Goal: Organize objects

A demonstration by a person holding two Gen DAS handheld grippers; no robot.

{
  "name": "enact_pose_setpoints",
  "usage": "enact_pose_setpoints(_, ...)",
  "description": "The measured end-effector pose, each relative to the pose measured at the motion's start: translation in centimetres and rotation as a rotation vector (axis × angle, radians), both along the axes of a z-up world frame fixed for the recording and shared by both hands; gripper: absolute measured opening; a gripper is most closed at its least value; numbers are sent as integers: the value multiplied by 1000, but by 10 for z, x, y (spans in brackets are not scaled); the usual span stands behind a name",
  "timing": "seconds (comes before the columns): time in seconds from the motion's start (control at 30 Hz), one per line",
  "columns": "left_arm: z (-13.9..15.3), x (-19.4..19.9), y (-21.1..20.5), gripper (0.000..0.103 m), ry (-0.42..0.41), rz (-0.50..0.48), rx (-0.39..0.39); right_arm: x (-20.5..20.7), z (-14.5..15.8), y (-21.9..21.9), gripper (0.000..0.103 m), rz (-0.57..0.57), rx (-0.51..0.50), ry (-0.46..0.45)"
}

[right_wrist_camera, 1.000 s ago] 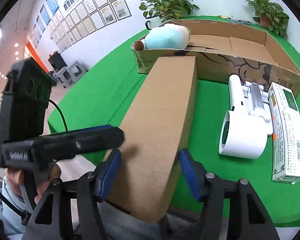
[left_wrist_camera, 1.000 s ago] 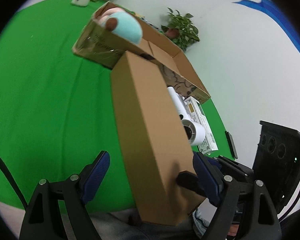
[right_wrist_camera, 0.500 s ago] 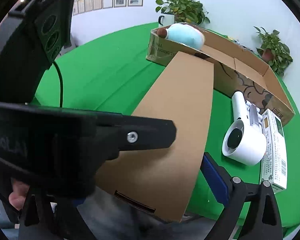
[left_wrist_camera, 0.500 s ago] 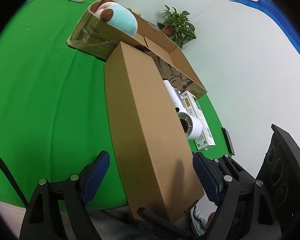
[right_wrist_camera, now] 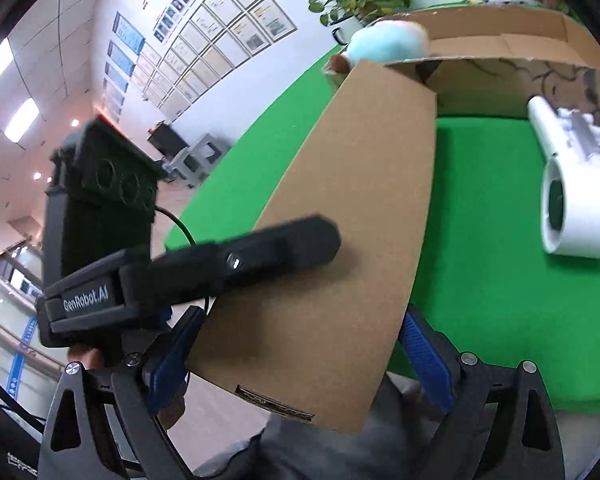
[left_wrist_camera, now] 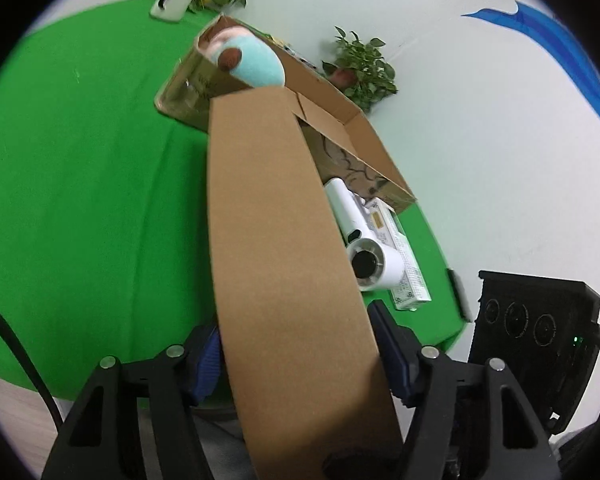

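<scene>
A long brown cardboard box (left_wrist_camera: 284, 248) lies lengthwise from the table's near edge toward an open cardboard carton (left_wrist_camera: 340, 128). My left gripper (left_wrist_camera: 300, 356) is shut on the long box's near end, blue pads against both sides. My right gripper (right_wrist_camera: 300, 348) straddles the same long box (right_wrist_camera: 352, 216), and its blue pads stand close to the sides; contact is unclear. The left gripper's body crosses the right wrist view over the box. A light-blue plush toy (left_wrist_camera: 252, 64) sits in the carton's far end.
A white handheld device (left_wrist_camera: 364, 240) and a white printed packet (left_wrist_camera: 400, 256) lie on the green table (left_wrist_camera: 80, 160) right of the long box. Potted plants (left_wrist_camera: 360, 68) and a white mug (left_wrist_camera: 172, 0) stand at the table's back.
My left gripper has closed from wide open onto the long box's near end. My right gripper has drawn back and lower, and the left gripper's body now crosses its view.
</scene>
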State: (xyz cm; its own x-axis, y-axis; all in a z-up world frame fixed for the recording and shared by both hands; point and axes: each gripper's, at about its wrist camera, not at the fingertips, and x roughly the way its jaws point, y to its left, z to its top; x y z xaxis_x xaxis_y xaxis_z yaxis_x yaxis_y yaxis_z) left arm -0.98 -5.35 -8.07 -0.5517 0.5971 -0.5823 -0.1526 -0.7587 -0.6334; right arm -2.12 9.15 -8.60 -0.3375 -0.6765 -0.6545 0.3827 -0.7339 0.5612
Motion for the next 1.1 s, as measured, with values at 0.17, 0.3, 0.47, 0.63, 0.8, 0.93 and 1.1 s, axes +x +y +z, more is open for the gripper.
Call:
enact_pose_setpoints(0.17,10,-4,15,64,12,27,-109,-1,5,2,96,7,23,39)
enact_pose_setpoints(0.3,26,-3,41,54,82,55,-329,1,13,14,100,-15,48,95)
enact_pose_setpoints(0.47,33,-10,53,46,102,4,-359,2,8,49,100,-79,68,80)
enact_pose_setpoints(0.63,33,-10,74,46,128,-61,-324,-3,9,85,100,-145,33,62)
enact_pose_setpoints(0.8,38,-6,94,46,164,-131,-321,1,13,100,100,-172,23,72)
enact_pose_setpoints(0.93,40,-9,80,51,150,-71,-322,4,10,102,99,-201,40,63)
enact_pose_setpoints(1.1,11,-20,63,58,30,-31,-361,11,7,79,63,-238,187,83)
